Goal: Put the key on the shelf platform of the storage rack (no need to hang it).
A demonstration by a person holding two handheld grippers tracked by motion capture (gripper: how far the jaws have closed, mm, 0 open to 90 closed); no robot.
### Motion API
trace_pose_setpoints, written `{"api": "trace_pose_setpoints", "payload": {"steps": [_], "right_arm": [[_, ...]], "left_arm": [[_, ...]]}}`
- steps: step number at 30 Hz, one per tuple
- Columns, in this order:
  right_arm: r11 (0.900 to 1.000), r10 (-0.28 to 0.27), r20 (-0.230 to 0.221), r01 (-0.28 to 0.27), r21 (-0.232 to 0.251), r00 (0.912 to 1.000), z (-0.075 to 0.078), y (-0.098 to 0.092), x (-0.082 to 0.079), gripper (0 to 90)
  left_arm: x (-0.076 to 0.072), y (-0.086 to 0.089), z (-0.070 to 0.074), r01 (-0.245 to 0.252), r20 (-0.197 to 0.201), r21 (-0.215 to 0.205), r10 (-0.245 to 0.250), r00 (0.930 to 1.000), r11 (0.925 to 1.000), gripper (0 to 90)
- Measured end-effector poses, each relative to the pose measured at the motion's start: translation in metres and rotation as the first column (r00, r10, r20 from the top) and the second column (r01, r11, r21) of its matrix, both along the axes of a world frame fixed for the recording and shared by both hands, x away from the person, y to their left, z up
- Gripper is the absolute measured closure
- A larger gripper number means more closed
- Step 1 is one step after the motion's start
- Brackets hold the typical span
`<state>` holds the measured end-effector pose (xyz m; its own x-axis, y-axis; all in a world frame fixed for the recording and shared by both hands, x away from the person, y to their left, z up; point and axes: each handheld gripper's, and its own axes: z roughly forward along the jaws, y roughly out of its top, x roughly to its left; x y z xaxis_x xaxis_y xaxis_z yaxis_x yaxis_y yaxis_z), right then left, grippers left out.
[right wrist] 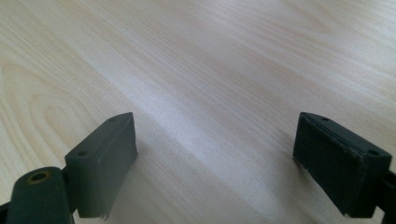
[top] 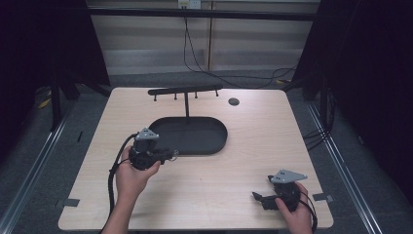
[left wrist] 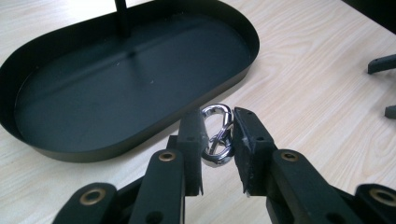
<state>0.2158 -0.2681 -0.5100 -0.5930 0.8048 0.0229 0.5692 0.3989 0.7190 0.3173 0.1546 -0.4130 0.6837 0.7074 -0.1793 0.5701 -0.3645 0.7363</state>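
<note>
A small silver metal clasp (left wrist: pixel 217 134) is pinched between the jaws of my left gripper (left wrist: pixel 218 122), just outside the near rim of a black oval tray (left wrist: pixel 140 133). From above, the left gripper (top: pixel 171 155) sits at the tray's (top: pixel 220 142) front left edge, held in a hand. A thin black post rises from the tray's back to a horizontal bar with pegs (top: pixel 185 90). My right gripper (right wrist: pixel 215 140) is open over bare wood, nothing between its pads; it rests near the table's front right (top: pixel 256 197).
The light wooden table (top: pixel 253 146) carries a small dark round disc (top: pixel 234 101) at the back right. Cables run across the floor behind the table. The other gripper's jaw tips (left wrist: pixel 380 63) appear at the right edge of the left gripper view.
</note>
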Motion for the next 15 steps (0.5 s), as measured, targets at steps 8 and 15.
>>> {"api": "trace_pose_setpoints", "payload": {"steps": [8, 15], "right_arm": [[1.000, 0.000, 0.000, 0.000, 0.000, 1.0000, 0.000, 0.000, 0.000, 12.8], [1.000, 0.000, 0.000, 0.000, 0.000, 1.0000, 0.000, 0.000, 0.000, 12.8]], "left_arm": [[0.009, -0.004, 0.003, -0.015, 0.010, -0.001, 0.015, 0.9998, 0.9999, 73.8], [0.015, -0.007, 0.005, -0.017, 0.012, -0.003, 0.017, 0.9998, 0.9999, 73.8]]}}
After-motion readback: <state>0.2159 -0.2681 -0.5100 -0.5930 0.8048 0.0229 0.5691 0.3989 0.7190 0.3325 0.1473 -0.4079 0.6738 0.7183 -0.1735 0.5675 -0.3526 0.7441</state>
